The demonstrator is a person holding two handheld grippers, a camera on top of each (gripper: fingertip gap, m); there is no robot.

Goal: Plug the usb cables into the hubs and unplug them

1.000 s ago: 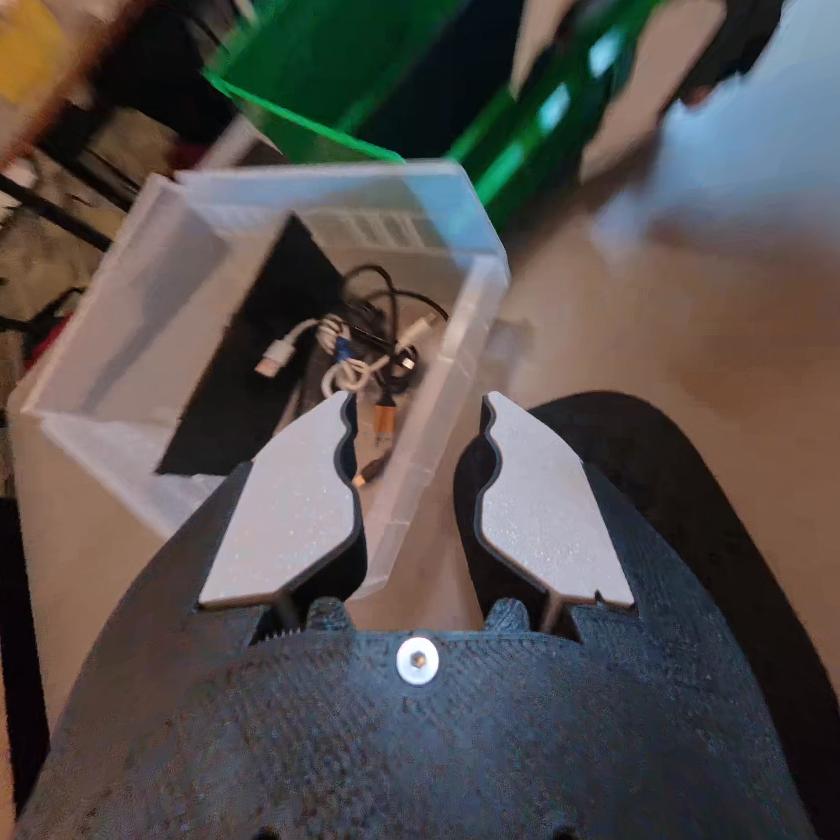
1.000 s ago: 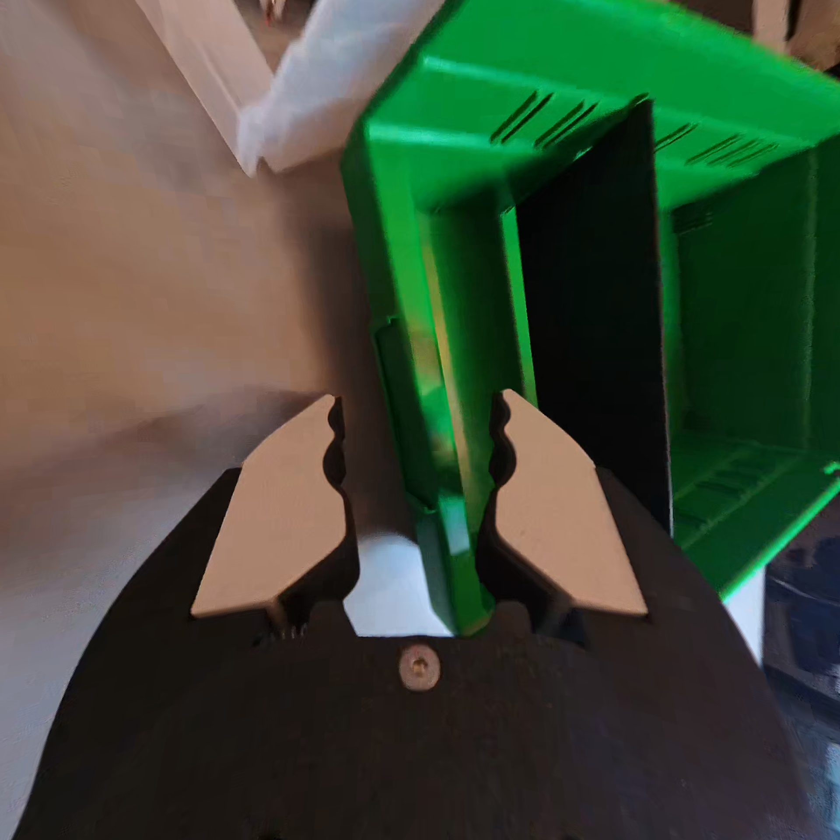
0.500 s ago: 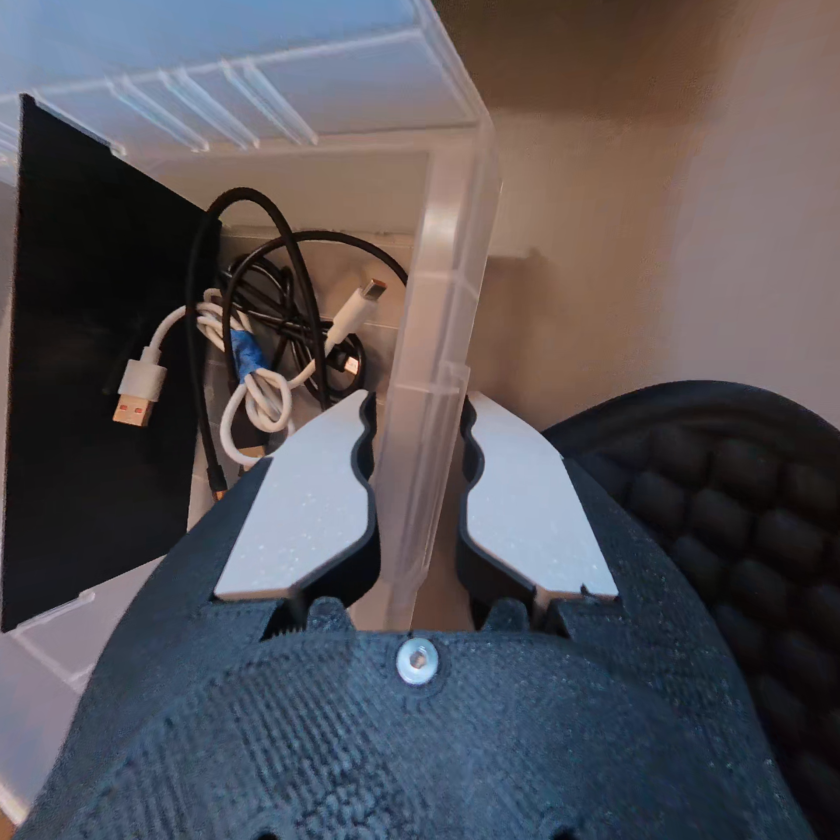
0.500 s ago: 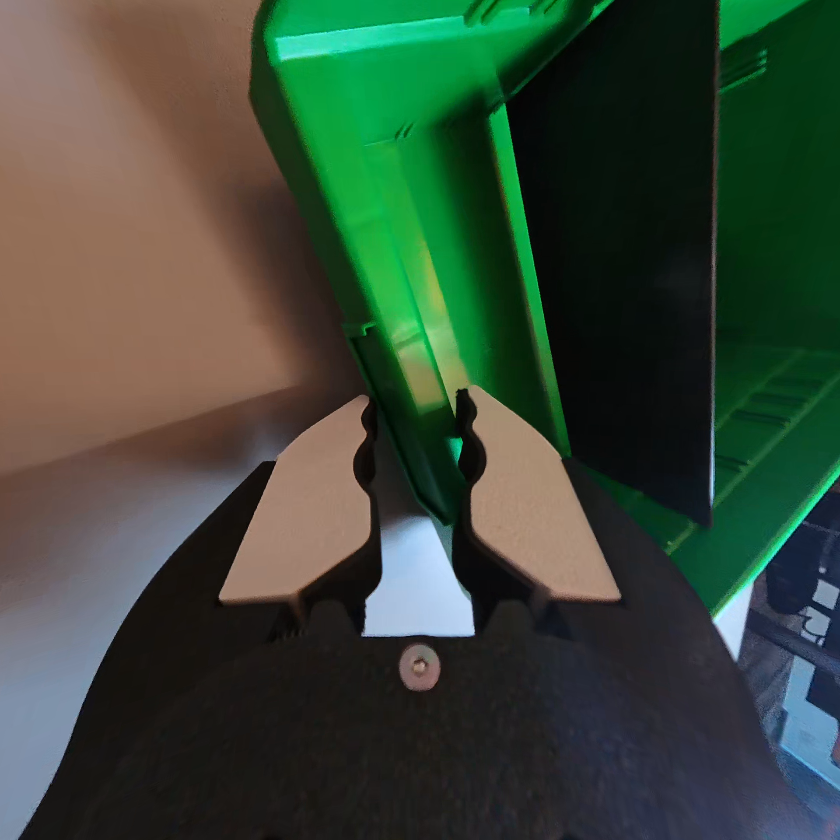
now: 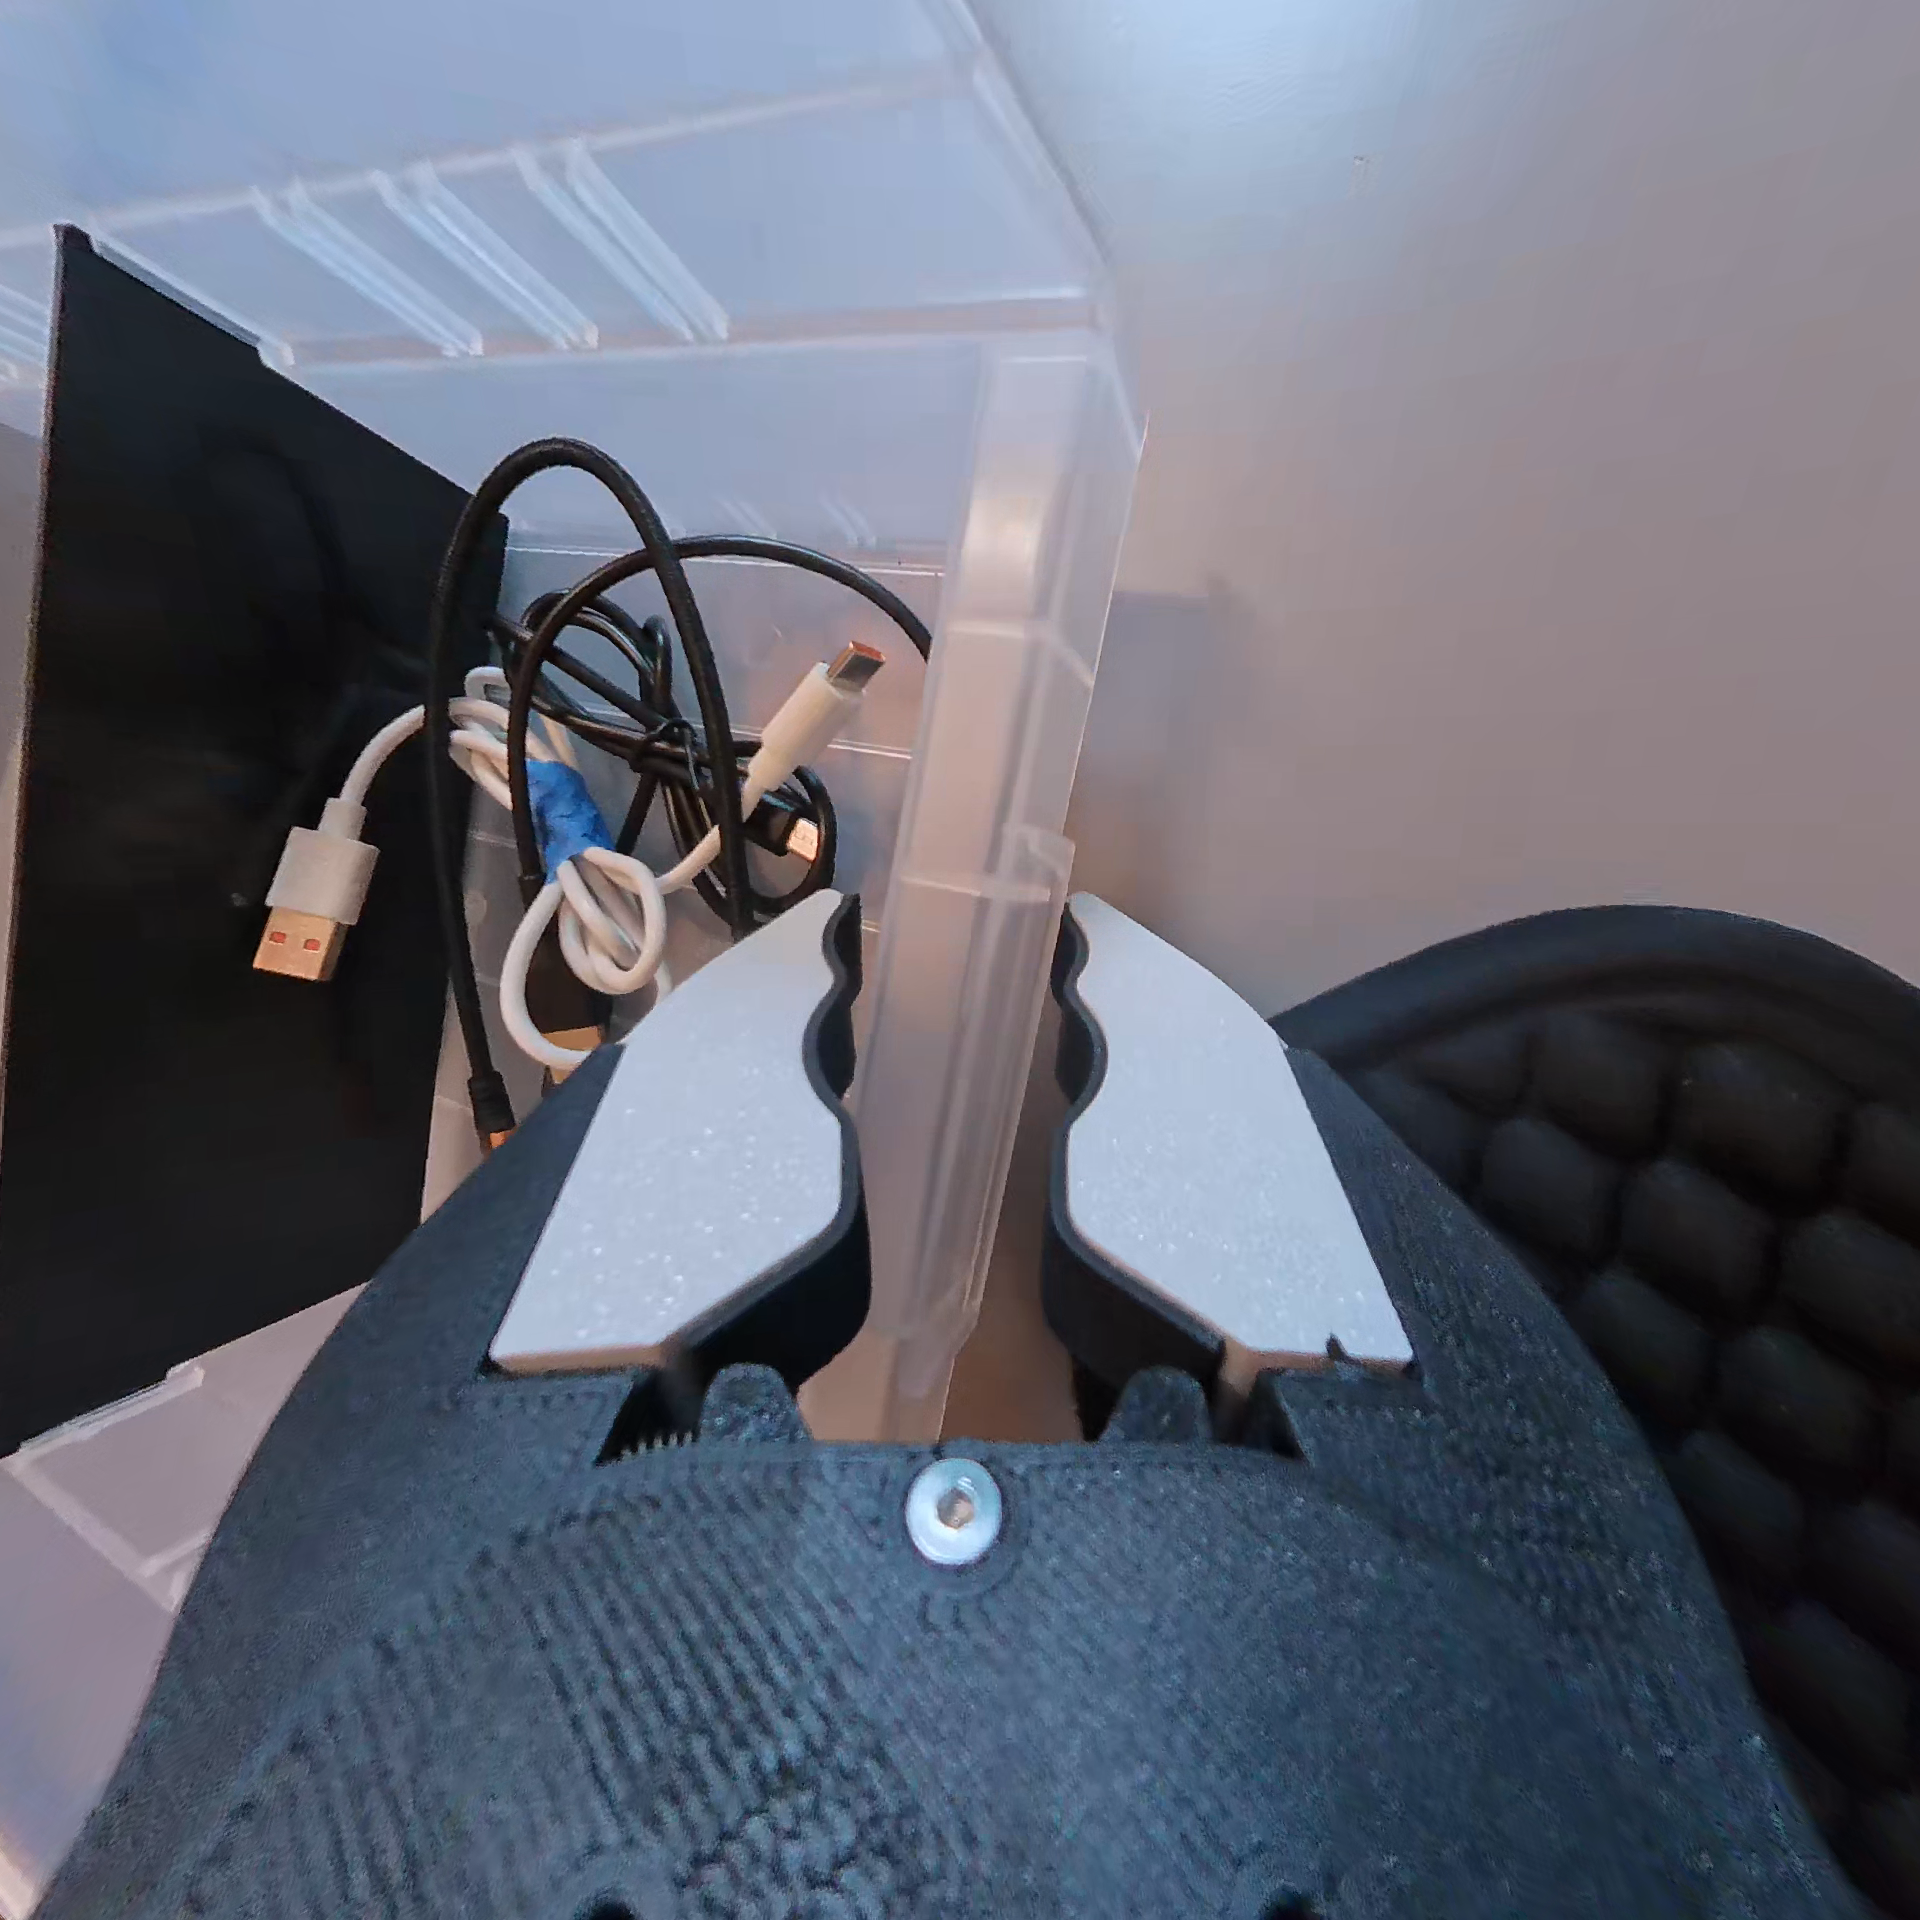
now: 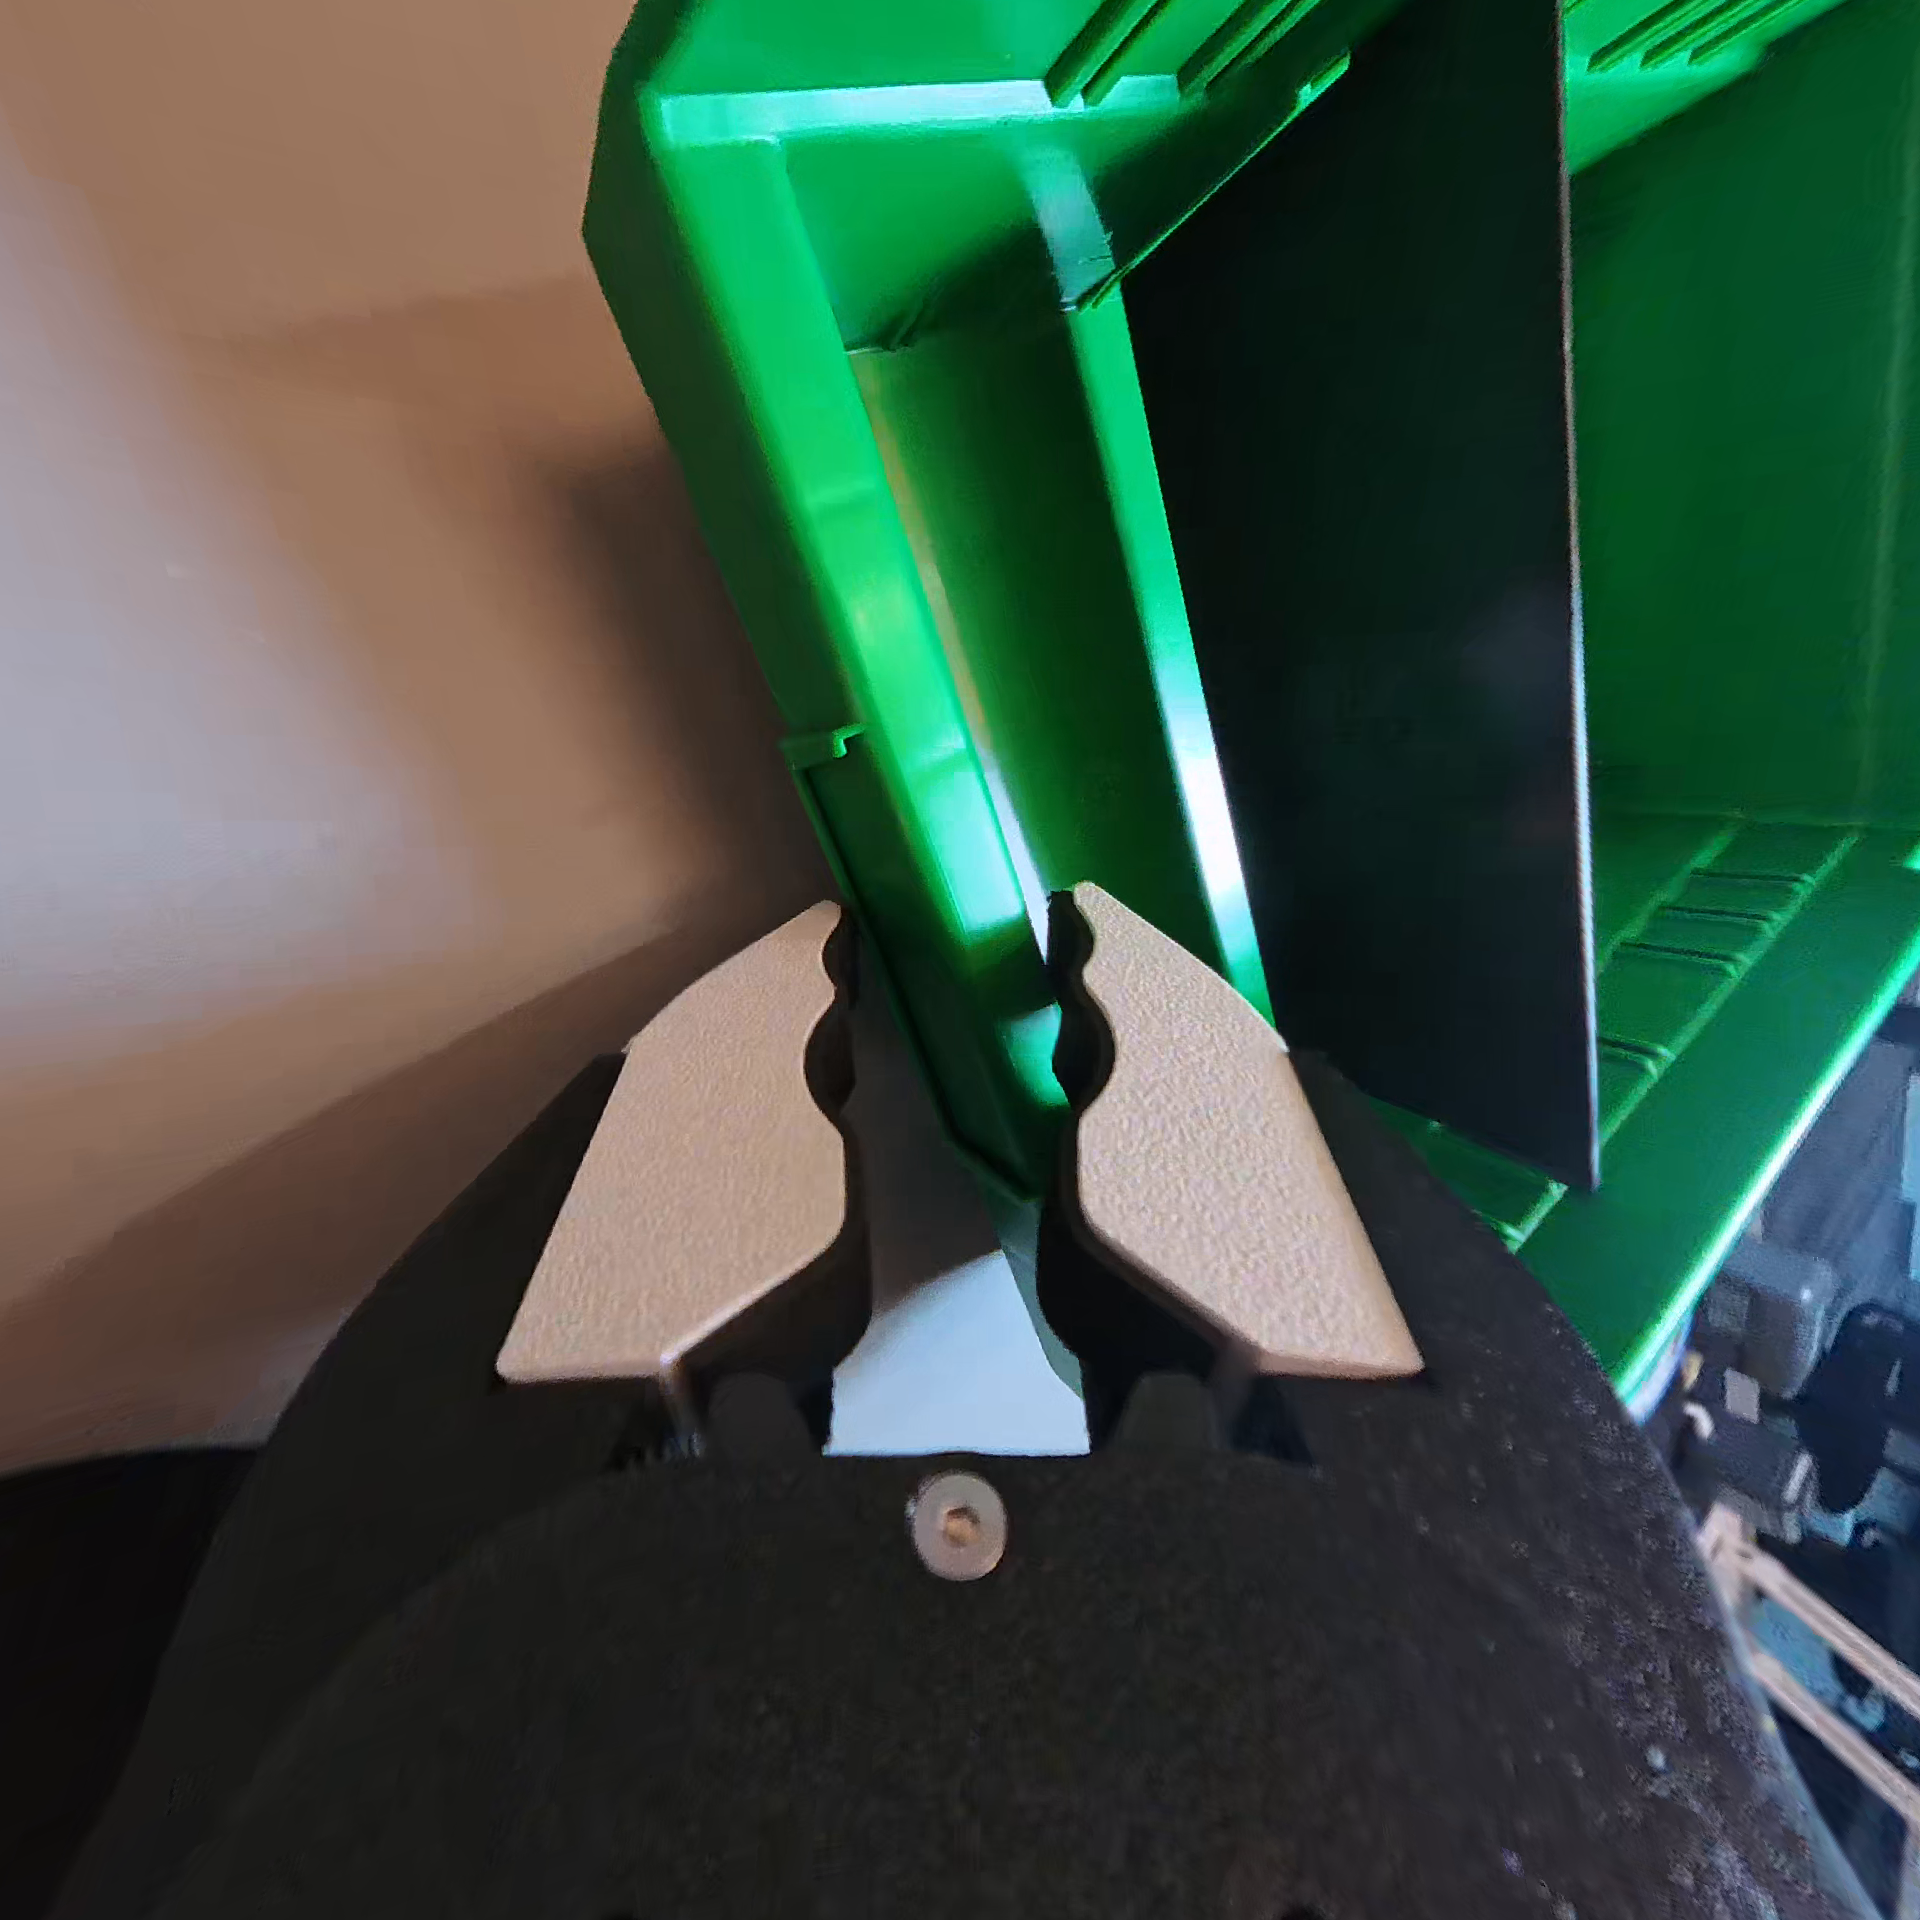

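The left gripper (image 5: 956,914) straddled the near side wall of a clear plastic bin (image 5: 997,727), 1 finger inside the bin and 1 outside. Its jaws stood close on either side of the wall, the inner finger against it and a thin gap showing at the outer one, so whether they truly pinched the wall could not be told.

Inside that bin lay the usb cables: a white cable (image 5: 582,914) coiled and bound with blue tape (image 5: 566,816), its flat USB-A plug (image 5: 307,914) lying against a black divider panel (image 5: 208,727), and its slimmer white plug (image 5: 821,707) pointing up toward the wall. Black cables (image 5: 665,665) looped around and behind the white one. A black quilted cushion (image 5: 1662,1195) sat to the right of the gripper, outside the bin.

The right gripper (image 6: 951,914) was closed onto the side wall of a green plastic bin (image 6: 935,520), its fingertips pressed to both faces near the wall's lower end. A black divider (image 6: 1371,623) stood upright inside the green bin. No hub was visible in either view.
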